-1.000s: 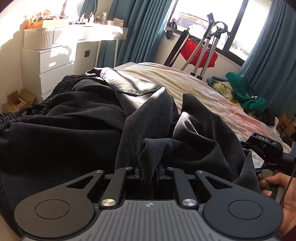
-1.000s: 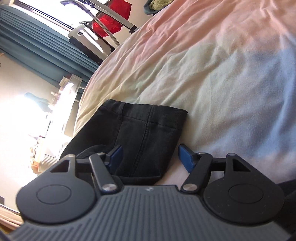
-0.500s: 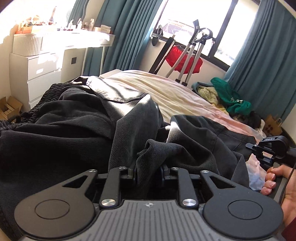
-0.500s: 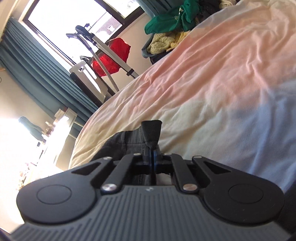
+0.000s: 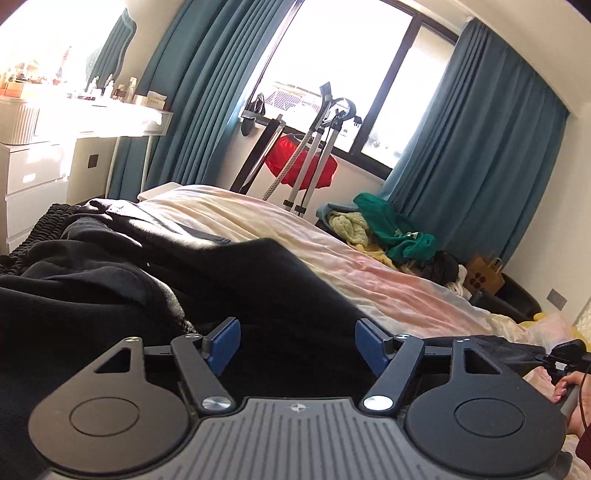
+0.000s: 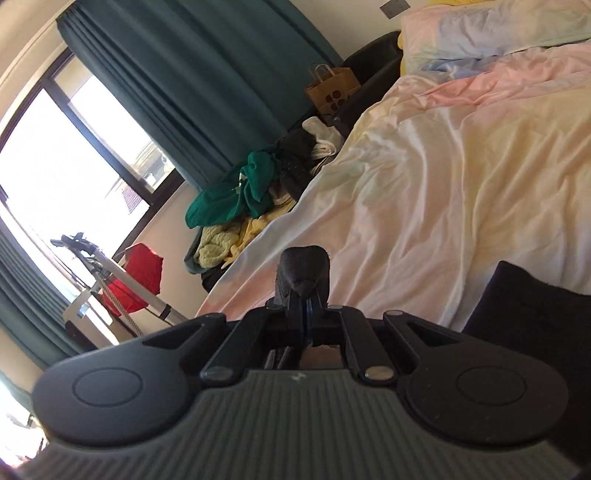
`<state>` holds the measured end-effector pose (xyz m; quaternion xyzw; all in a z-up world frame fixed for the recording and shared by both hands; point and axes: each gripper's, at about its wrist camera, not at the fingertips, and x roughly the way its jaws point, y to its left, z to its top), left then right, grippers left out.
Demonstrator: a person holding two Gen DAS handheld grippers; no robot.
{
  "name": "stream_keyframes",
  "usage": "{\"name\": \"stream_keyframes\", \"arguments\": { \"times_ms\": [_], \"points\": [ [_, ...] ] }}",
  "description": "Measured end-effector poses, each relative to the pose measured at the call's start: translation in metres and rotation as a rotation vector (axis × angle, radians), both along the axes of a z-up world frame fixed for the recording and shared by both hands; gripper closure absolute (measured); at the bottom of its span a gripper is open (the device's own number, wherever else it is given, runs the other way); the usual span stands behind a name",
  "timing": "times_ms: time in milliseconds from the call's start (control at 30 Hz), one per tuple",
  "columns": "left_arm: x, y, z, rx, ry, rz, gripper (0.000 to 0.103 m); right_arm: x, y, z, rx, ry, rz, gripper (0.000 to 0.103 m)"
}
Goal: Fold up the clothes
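A black pair of trousers [image 5: 229, 280] lies rumpled on the pastel bed sheet [image 5: 332, 243], filling the left and middle of the left wrist view. My left gripper [image 5: 297, 349] is open just above the black cloth, with nothing between its blue pads [image 5: 223, 341]. My right gripper [image 6: 303, 295] is shut on a fold of the black trousers [image 6: 304, 266], which sticks up past the fingertips, lifted above the sheet [image 6: 461, 184]. More black cloth [image 6: 532, 332] shows at the lower right of the right wrist view.
A pile of green and yellow clothes [image 5: 384, 229] lies beside the bed by the teal curtain [image 5: 480, 147]. A clothes rack with a red garment [image 5: 303, 166] stands under the window. A white dresser [image 5: 33, 177] is at the left. A paper bag [image 6: 330, 92] stands near the pillow [image 6: 498, 29].
My left gripper has let go of the black cloth and opened. My right gripper closed on a fold of the trousers and has lifted it, tilting toward the window.
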<state>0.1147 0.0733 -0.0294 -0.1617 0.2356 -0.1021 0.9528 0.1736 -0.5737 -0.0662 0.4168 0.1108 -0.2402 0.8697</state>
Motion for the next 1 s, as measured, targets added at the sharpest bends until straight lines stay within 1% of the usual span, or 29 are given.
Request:
{"name": "stream_keyframes", "arguments": {
  "times_ms": [67,133,233,333,367,433,467,500,567,633,700,733,800,867,933,1000],
  "points": [
    [0.003,-0.008,-0.007,0.025,0.024,-0.004,0.032,-0.008,-0.031,-0.018,0.034,0.009,-0.058,0.098],
    [0.008,-0.016,-0.013,0.062,0.051,-0.004,0.032,-0.012,-0.049,-0.036,0.043,0.032,-0.083,0.098],
    [0.014,-0.024,-0.022,0.109,0.088,-0.002,0.032,-0.021,-0.06,-0.068,0.08,0.078,-0.093,0.098],
    [0.016,-0.03,-0.027,0.15,0.106,-0.003,0.032,-0.031,-0.062,-0.095,0.126,0.077,-0.1,0.098],
    [0.016,-0.032,-0.028,0.163,0.107,-0.005,0.032,-0.034,-0.062,-0.098,0.143,0.064,-0.104,0.098],
    [0.015,-0.035,-0.03,0.183,0.106,-0.008,0.032,-0.037,-0.058,-0.094,0.143,0.062,-0.103,0.097],
    [0.014,-0.037,-0.031,0.194,0.107,-0.01,0.032,-0.038,-0.055,-0.091,0.141,0.062,-0.102,0.094],
    [0.014,-0.038,-0.031,0.2,0.111,-0.015,0.032,-0.041,-0.052,-0.087,0.134,0.072,-0.098,0.094],
    [0.013,-0.04,-0.033,0.205,0.123,-0.027,0.032,-0.045,-0.044,-0.077,0.117,0.097,-0.088,0.093],
    [0.012,-0.038,-0.035,0.189,0.139,-0.037,0.032,-0.057,-0.036,-0.067,0.135,0.102,-0.081,0.091],
    [0.012,-0.036,-0.037,0.177,0.153,-0.044,0.032,-0.071,-0.027,-0.058,0.165,0.106,-0.069,0.079],
    [0.011,-0.036,-0.038,0.174,0.159,-0.046,0.032,-0.079,-0.02,-0.053,0.17,0.105,-0.061,0.076],
    [0.006,-0.033,-0.036,0.172,0.163,-0.047,0.032,-0.098,-0.005,-0.041,0.166,0.109,-0.041,0.062],
    [0.0,-0.03,-0.032,0.176,0.165,-0.047,0.032,-0.114,0.012,-0.028,0.14,0.131,-0.015,0.058],
    [-0.008,-0.023,-0.026,0.169,0.173,-0.042,0.032,-0.126,0.026,-0.017,0.115,0.164,0.008,0.058],
    [-0.02,-0.009,-0.019,0.124,0.207,-0.028,0.028,-0.137,0.036,-0.008,0.105,0.182,0.009,0.058]
  ]
}}
